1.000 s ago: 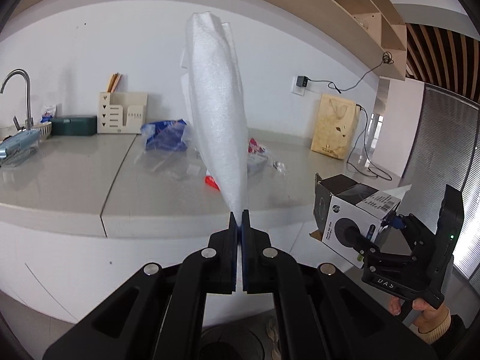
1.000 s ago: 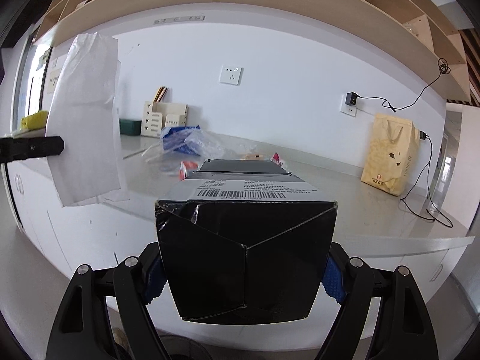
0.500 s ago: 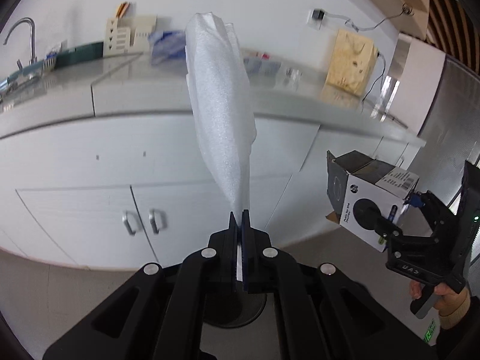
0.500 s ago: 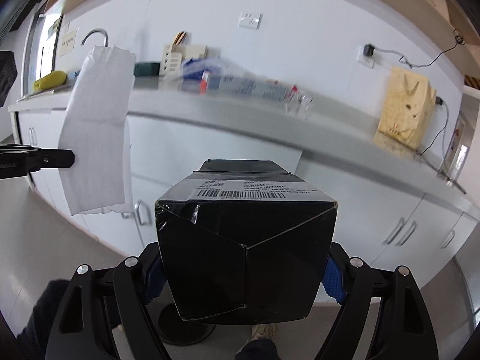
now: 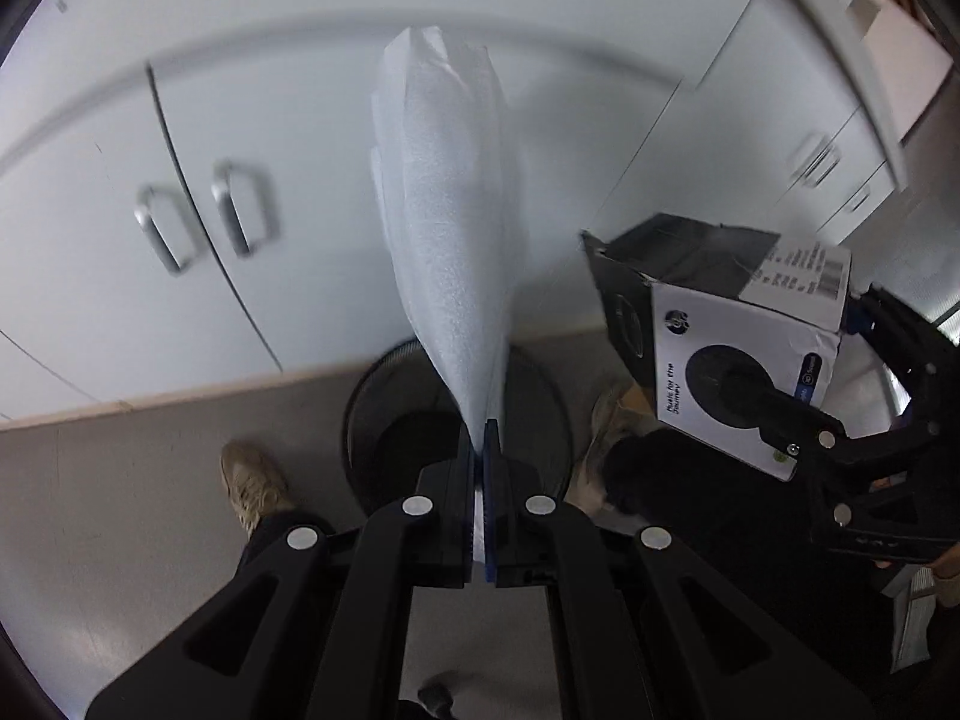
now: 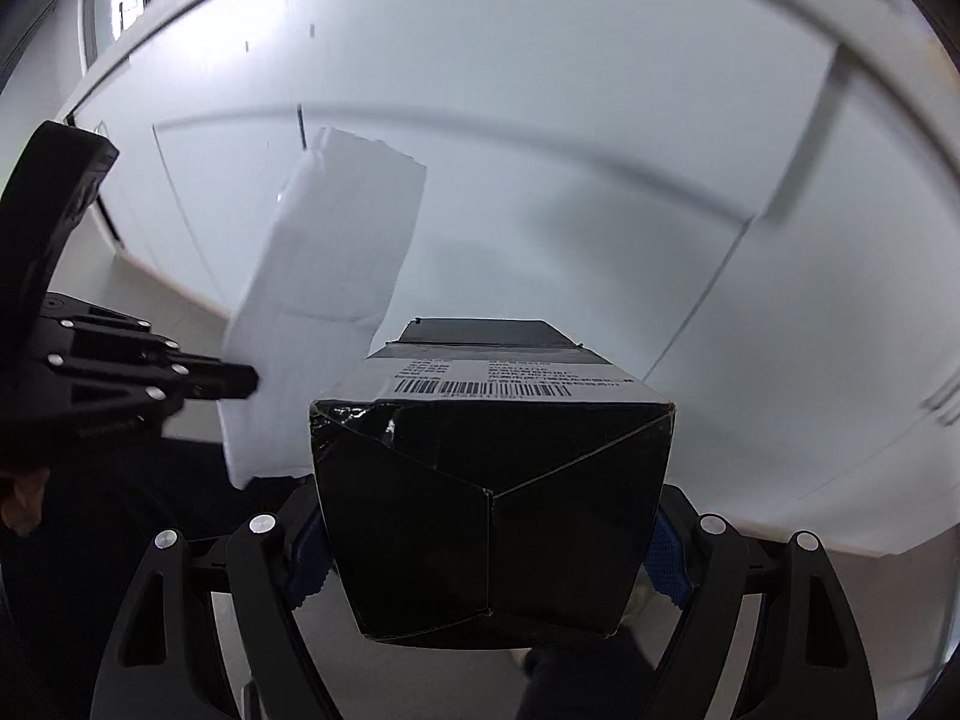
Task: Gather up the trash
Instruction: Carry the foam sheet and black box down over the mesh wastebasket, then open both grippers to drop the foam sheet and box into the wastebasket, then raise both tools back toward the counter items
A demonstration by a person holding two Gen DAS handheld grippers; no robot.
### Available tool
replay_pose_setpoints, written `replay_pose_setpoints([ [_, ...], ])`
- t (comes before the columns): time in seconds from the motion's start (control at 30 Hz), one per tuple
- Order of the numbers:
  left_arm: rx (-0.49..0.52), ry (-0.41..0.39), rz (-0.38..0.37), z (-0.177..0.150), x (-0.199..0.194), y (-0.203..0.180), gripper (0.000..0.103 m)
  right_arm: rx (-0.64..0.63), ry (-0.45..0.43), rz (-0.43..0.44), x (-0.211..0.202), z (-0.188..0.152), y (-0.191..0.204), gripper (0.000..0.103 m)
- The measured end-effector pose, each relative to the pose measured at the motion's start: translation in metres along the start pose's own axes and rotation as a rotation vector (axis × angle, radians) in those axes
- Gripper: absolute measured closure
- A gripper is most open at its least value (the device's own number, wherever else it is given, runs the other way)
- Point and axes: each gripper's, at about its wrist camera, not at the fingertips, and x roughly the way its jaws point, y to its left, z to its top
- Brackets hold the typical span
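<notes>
The white foam sheet stands up from the left claw, whose jaws are pressed together on its lower edge, so the limp sheet rises as a tall folded plume rather than trailing. It hangs directly over a round dark trash bin on the grey floor, which suggests the sheet is held by one edge so it can fall straight in once let go.

Just to the right, the black-and-white headphone box is clamped across its width by the right claw; the blue pads press on both side walls, so the jaws stand wide yet are gripping. In the right wrist view the box's folded black end faces the camera, with a barcode label on top. Holding it by the flanks keeps it level for a drop. The box sits beside the bin, not over it, so it probably needs to shift across first.

Around them, white cabinet doors with metal handles form the backdrop, close behind the bin. The person's tan shoes stand on either side of the bin and near its rim; a dropped piece could land on them. The sheet also hides part of the bin's opening from the left camera.
</notes>
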Motion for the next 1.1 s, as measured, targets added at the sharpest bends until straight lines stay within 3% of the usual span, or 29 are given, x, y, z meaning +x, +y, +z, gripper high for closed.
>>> replay_pose_setpoints([
  [0.23,-0.088,0.199,-0.056,0.005,0.089,0.028,0.100,0.012,0.150,0.114,0.089,-0.007,-0.001,0.020],
  [0.3,-0.071,0.254,-0.030,0.009,0.111,0.035,0.100,0.023,0.209,0.140,0.112,-0.010,-0.003,0.020],
  [0.43,-0.120,0.320,-0.062,0.016,0.135,0.052,0.100,0.039,0.295,0.177,0.144,-0.020,-0.003,0.020],
  [0.5,-0.099,0.354,-0.021,0.020,0.142,0.055,0.097,0.026,0.326,0.175,0.152,-0.022,-0.005,0.020],
  [0.53,-0.093,0.364,-0.010,0.022,0.145,0.053,0.094,0.008,0.334,0.166,0.154,-0.021,-0.005,0.019],
  [0.57,-0.100,0.379,-0.017,0.023,0.147,0.055,0.068,-0.020,0.340,0.148,0.156,-0.020,-0.004,0.017],
  [0.6,-0.121,0.385,-0.020,0.027,0.147,0.059,0.024,-0.035,0.339,0.134,0.155,-0.017,-0.003,0.009],
  [0.63,-0.136,0.369,-0.009,0.031,0.145,0.062,0.009,-0.049,0.335,0.123,0.155,-0.016,-0.003,0.008],
  [0.8,-0.158,0.316,0.004,0.040,0.127,0.063,0.004,-0.114,0.373,0.096,0.161,-0.016,0.006,0.003],
  [0.97,-0.188,0.368,-0.001,0.040,0.133,0.066,0.004,-0.054,0.393,0.115,0.165,-0.016,-0.004,0.003],
  [1.1,-0.176,0.363,-0.007,0.035,0.142,0.072,0.004,-0.015,0.377,0.130,0.163,-0.012,-0.011,0.003],
])
